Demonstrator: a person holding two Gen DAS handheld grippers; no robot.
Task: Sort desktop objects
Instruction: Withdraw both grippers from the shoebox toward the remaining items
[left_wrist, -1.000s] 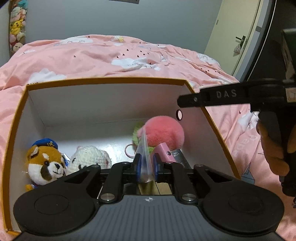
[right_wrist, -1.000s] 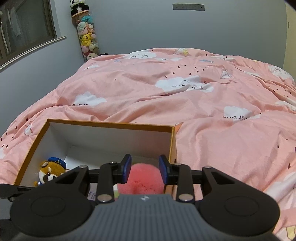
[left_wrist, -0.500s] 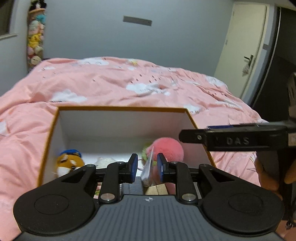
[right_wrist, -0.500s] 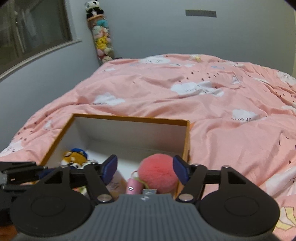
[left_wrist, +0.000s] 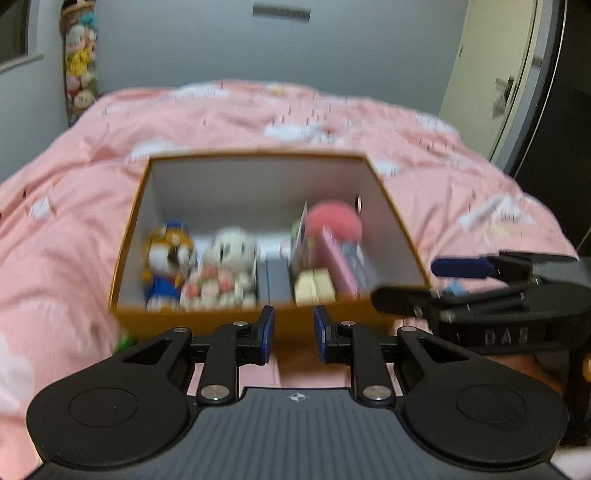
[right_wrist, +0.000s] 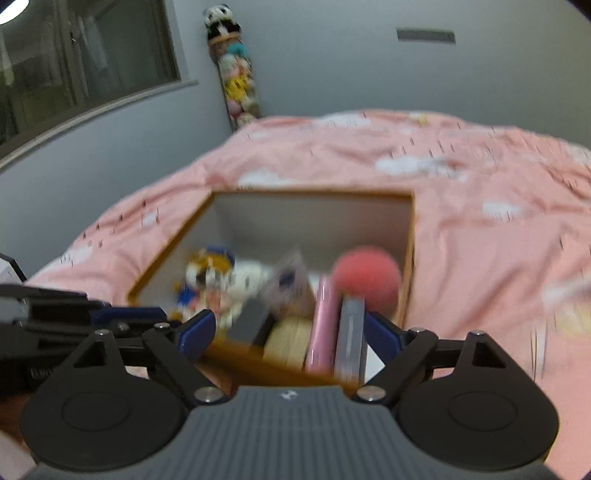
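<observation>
Both views blurred. Orange box (left_wrist: 207, 321) sits on the bed (left_wrist: 74, 206) with pink cloud quilt, open top, already well filled: fox plush in blue cap (left_wrist: 168, 254) at the left, white plush (left_wrist: 231, 251) beside it, a floral item (left_wrist: 210, 290) in front of those, a dark flat case (left_wrist: 275, 280) in the middle, a clear packet (left_wrist: 301, 236) standing upright, a yellowish block (left_wrist: 316, 290), a pink slim case (left_wrist: 338, 262) and a grey-edged one (right_wrist: 349, 343) side by side, pink pompom (left_wrist: 334, 221) at the back right. Left gripper (left_wrist: 293, 334) is outside the box, just short of its near wall; jaws stand a narrow gap apart, nothing between them; the packet it held is now loose in the box. Right gripper (right_wrist: 286, 334) hovers at the near right corner; its jaws have just been opening and now stand wide, nothing pinched, the pompom lying free in the box beyond them. Judging by this, sorting is far along: these two drops are done and both grippers are empty. Left to do: hard to tell; a small green thing (left_wrist: 123, 341) shows on the quilt outside the box's near left corner, too blurred to name, possibly unsorted. No counter visible.
</observation>
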